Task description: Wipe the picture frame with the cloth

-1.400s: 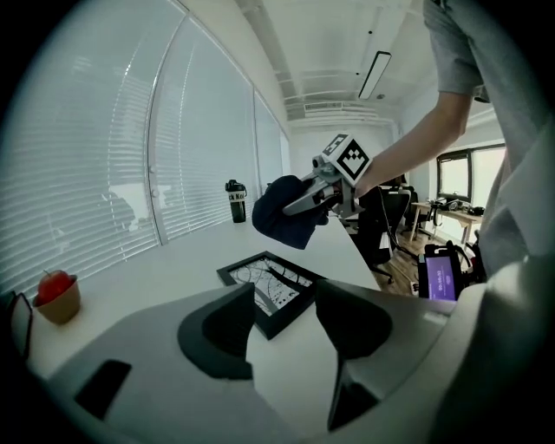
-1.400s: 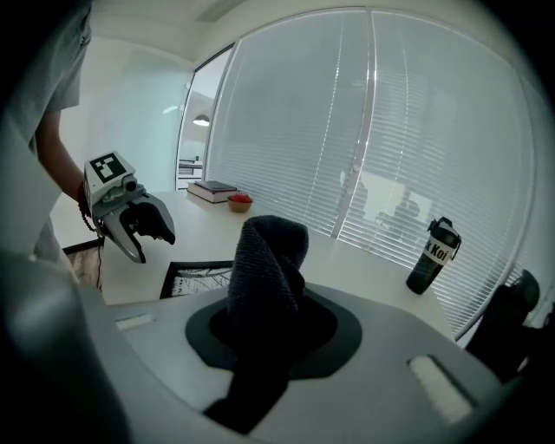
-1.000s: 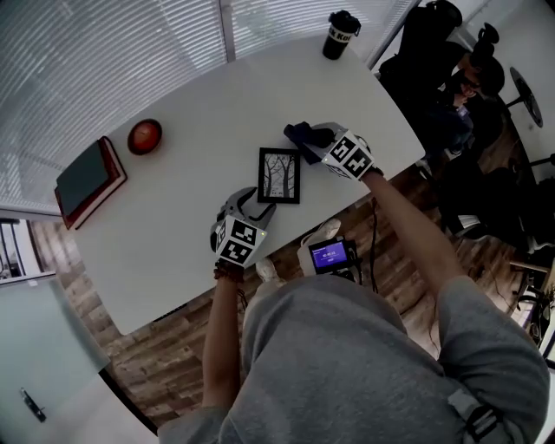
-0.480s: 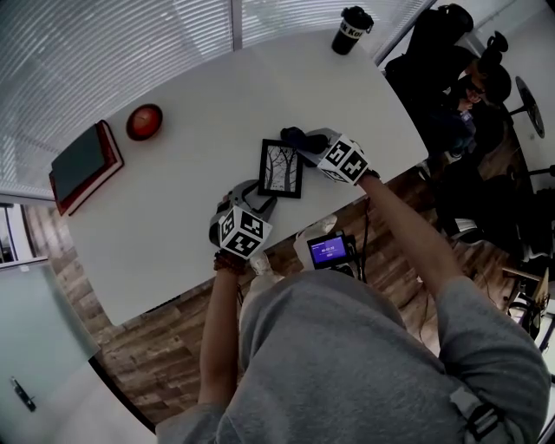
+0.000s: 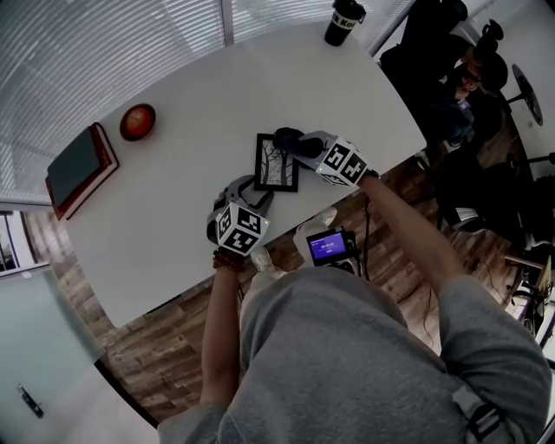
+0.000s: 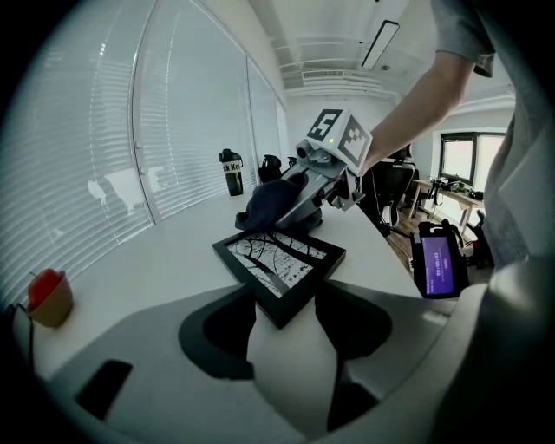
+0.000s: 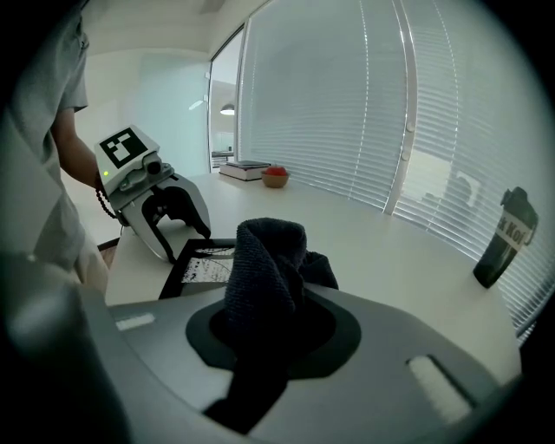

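A black picture frame (image 5: pixel 276 165) with a tree drawing lies flat on the white table (image 5: pixel 173 217). Its near corner sits between the jaws of my left gripper (image 5: pixel 251 192), which press on both of its edges in the left gripper view (image 6: pixel 282 316). My right gripper (image 5: pixel 305 144) is shut on a dark cloth (image 5: pixel 290 140), a bunch of which sticks up out of its jaws (image 7: pixel 273 325). The cloth (image 6: pixel 269 204) rests at the frame's far right corner (image 6: pixel 279 260). In the right gripper view the frame (image 7: pixel 195 264) lies just beyond the cloth (image 7: pixel 264 260).
A dark cup (image 5: pixel 342 21) stands at the table's far corner. A red round object (image 5: pixel 138 121) and a book (image 5: pixel 80 173) lie at the left. A device with a lit screen (image 5: pixel 329 246) hangs below the near table edge. A person (image 5: pixel 460 78) sits at the right.
My right gripper has brought the cloth left and down onto the frame's far right corner. The left gripper has stayed at the frame's near corner.
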Available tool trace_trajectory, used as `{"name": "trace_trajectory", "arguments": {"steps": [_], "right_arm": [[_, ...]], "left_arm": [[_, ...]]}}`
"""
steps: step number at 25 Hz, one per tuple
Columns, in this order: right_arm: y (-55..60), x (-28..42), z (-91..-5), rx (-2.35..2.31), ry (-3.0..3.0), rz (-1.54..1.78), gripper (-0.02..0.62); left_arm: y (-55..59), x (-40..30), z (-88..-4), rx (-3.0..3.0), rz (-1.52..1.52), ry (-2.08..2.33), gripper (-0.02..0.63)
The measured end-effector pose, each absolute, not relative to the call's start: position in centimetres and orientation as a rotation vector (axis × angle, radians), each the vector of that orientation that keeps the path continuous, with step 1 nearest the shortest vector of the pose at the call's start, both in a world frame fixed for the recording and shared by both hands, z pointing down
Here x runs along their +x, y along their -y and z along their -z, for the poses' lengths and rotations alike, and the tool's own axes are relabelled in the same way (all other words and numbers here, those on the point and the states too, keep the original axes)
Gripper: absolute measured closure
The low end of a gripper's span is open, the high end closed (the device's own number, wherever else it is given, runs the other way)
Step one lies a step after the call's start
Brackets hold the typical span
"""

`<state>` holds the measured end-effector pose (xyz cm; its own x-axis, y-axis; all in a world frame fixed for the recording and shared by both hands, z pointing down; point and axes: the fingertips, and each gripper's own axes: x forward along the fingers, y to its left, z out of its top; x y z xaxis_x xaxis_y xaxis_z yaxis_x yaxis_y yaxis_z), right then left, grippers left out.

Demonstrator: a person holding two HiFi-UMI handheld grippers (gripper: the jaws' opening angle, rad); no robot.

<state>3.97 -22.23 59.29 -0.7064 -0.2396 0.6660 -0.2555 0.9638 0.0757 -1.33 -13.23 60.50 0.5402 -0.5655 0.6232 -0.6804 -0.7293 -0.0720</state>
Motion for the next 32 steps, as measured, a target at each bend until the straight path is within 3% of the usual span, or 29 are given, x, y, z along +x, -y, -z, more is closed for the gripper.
{"name": "trace_trajectory", "arguments": {"steps": [32], "right_arm": [[14.1, 3.4, -59.3, 0.277, 2.425, -0.031, 0.528]], "left_arm": [[13.2, -1.2, -60.5, 2.595, -0.956, 1.059, 0.393]]}}
